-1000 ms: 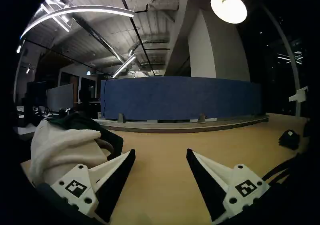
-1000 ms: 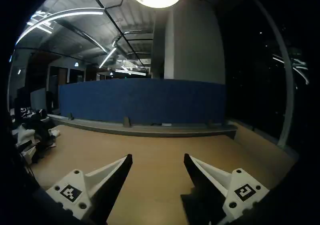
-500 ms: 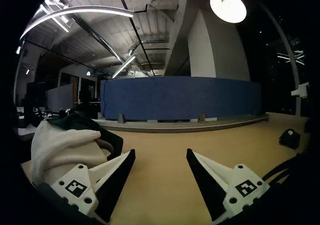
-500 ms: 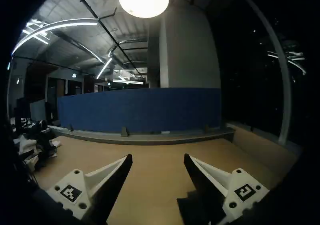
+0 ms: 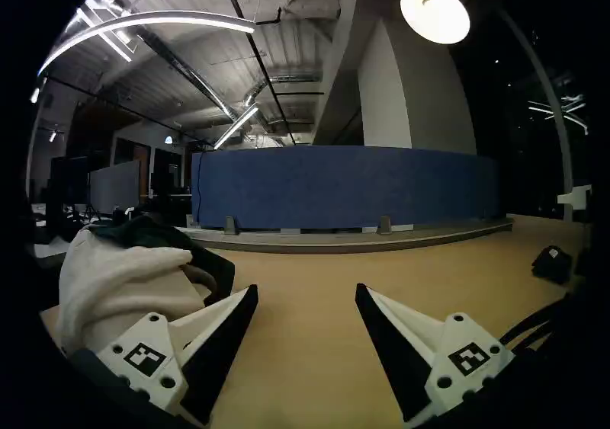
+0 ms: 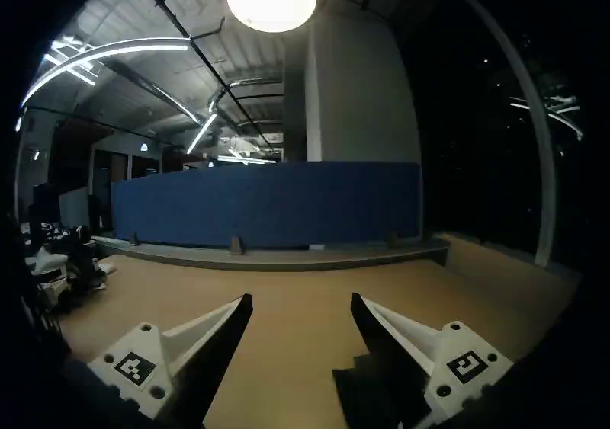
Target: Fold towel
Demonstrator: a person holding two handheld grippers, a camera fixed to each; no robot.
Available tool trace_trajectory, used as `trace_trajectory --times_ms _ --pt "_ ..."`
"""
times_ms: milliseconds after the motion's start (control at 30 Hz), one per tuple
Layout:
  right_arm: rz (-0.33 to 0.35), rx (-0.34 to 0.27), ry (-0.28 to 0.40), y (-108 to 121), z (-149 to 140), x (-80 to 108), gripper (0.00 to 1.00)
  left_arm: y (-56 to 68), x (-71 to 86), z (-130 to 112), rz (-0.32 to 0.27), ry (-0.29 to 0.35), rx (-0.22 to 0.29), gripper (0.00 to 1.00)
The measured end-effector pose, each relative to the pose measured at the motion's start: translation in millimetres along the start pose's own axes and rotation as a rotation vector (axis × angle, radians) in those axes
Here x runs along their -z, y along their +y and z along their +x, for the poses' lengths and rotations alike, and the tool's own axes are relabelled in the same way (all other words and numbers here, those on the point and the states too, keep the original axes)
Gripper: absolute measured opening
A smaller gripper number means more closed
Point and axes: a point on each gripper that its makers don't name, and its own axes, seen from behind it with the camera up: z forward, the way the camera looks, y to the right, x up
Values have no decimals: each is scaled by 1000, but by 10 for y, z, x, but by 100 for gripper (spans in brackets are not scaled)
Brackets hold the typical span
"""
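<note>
Left gripper view: the left gripper [image 5: 305, 288] hangs low over the wooden bench [image 5: 427, 265], jaws spread, nothing between them. The cream towel [image 5: 114, 288] lies bunched at the bench's left side, just beside the left finger, under a dark green cloth [image 5: 164, 235]. A small black object [image 5: 552, 264] sits far right.

Right gripper view: the right gripper [image 6: 300, 297] hangs over bare bench surface, jaws spread and empty. A blue partition [image 6: 267, 204] closes the bench's far edge.
</note>
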Motion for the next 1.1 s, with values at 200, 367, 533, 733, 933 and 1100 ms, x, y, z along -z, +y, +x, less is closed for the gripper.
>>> trace_trajectory --times_ms 200,367,533,733,933,1100 --pt "-7 3 4 97 -206 6 100 1 -5 2 0 0 0 95" --pt "-7 -2 25 163 -299 -10 100 3 -2 5 0 0 0 95" --pt "-8 -8 32 214 -390 -42 100 7 -2 4 0 0 0 95" --pt "0 15 37 170 -492 -33 100 8 -5 3 0 0 0 95" --pt "-1 44 44 125 -571 -28 100 6 -5 4 0 0 0 95" --pt "-13 46 54 136 -548 -41 100 6 -2 5 0 0 0 95"
